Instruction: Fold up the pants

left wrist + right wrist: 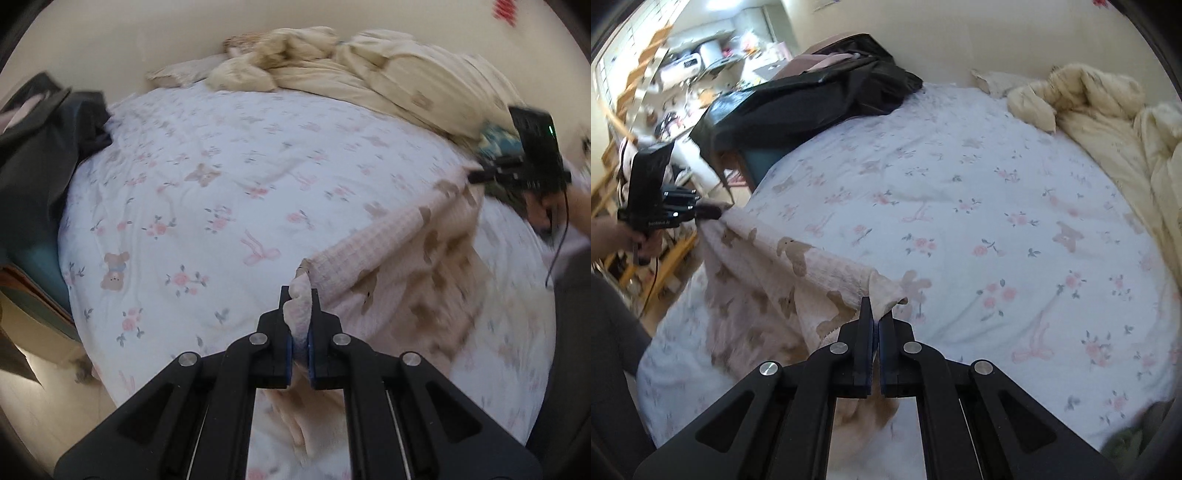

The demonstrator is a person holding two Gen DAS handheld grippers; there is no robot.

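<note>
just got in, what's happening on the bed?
A person holds a gripper in each hand. The left gripper and right gripper are each shut on one end of the pink bear-print pants, stretching an edge taut between them above the floral bedspread. The rest hangs loose. No fold laid down yet.

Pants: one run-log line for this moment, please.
left gripper shut on pants | right gripper shut on pants | fabric held between them above bed

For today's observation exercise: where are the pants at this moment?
The pants hang stretched between the left gripper and right gripper, above the floral bedsheet.
</note>
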